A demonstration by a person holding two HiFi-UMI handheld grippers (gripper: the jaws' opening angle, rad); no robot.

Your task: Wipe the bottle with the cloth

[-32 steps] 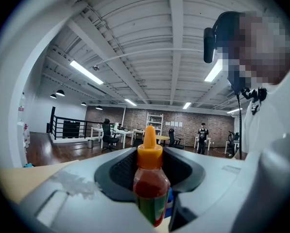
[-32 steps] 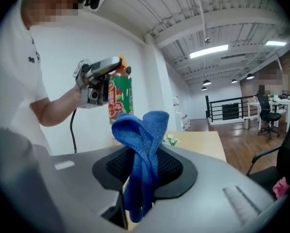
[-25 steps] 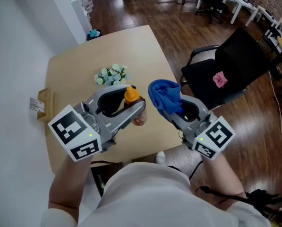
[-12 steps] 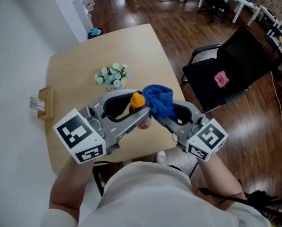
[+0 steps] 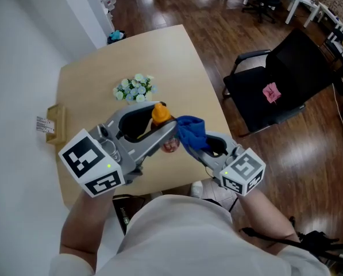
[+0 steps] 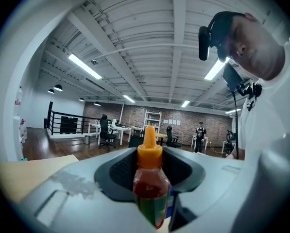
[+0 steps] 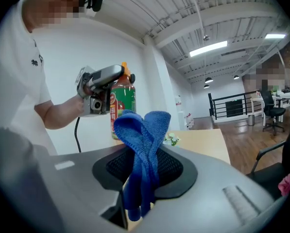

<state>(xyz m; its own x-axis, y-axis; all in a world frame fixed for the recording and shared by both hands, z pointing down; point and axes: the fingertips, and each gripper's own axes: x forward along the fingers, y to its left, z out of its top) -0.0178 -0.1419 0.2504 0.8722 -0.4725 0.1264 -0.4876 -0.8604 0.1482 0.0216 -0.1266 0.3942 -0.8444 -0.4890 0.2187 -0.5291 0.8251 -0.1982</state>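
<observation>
Over the table [image 5: 91, 91], L gripper [image 5: 158, 125] grips the bottle [image 6: 148, 186] upright while R gripper [image 5: 195, 145], clamped on the blue cloth [image 7: 144, 135], holds it just beside the bottle, wipe apparently starting; next: press cloth to the body & rub.

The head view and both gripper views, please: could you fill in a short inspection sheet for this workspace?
Surface: light wooden table, mostly bare.
Job's things: bottle with orange cap, held above the table; blue cloth right beside it, contact cannot be told.
Clutter: small bunch of pale flowers; cardboard box at the table's left edge.
Grippers: left gripper shut on the bottle; right gripper shut on the cloth.
Cables: black cable hanging from the left gripper.
Surroundings: black office chair with a pink item on its seat; dark wood floor.
</observation>
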